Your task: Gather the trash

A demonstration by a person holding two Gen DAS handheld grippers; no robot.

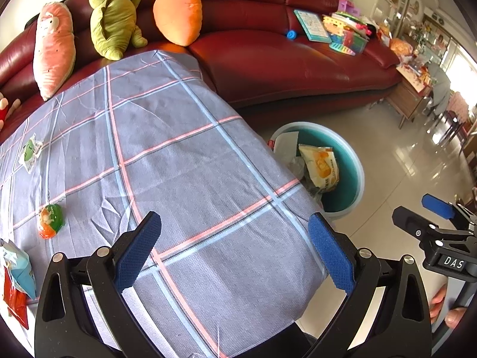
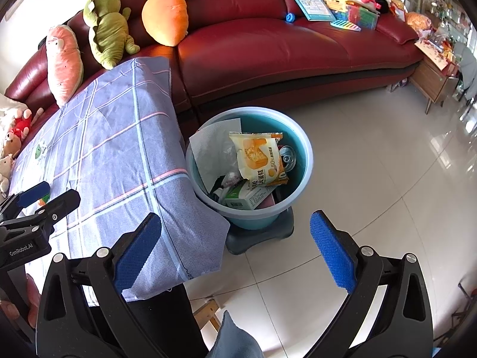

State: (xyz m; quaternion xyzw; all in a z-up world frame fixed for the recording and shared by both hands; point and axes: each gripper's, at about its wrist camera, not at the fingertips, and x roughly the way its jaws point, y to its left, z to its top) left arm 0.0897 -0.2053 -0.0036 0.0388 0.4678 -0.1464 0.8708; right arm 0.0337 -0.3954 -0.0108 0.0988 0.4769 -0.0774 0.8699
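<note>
A blue bucket on the floor beside the table holds trash: a yellow snack bag, white paper, a can and a green-white box. On the checked tablecloth lie a green-orange wrapper, a clear green packet and a blue and red packet at the left edge. My left gripper hovers open over the cloth, nothing between its fingers. My right gripper is open above the floor, just short of the bucket.
A red leather sofa runs behind the table, with plush toys and a heap of books and toys. Glossy floor tiles stretch to the right. A wooden cabinet stands at the far right.
</note>
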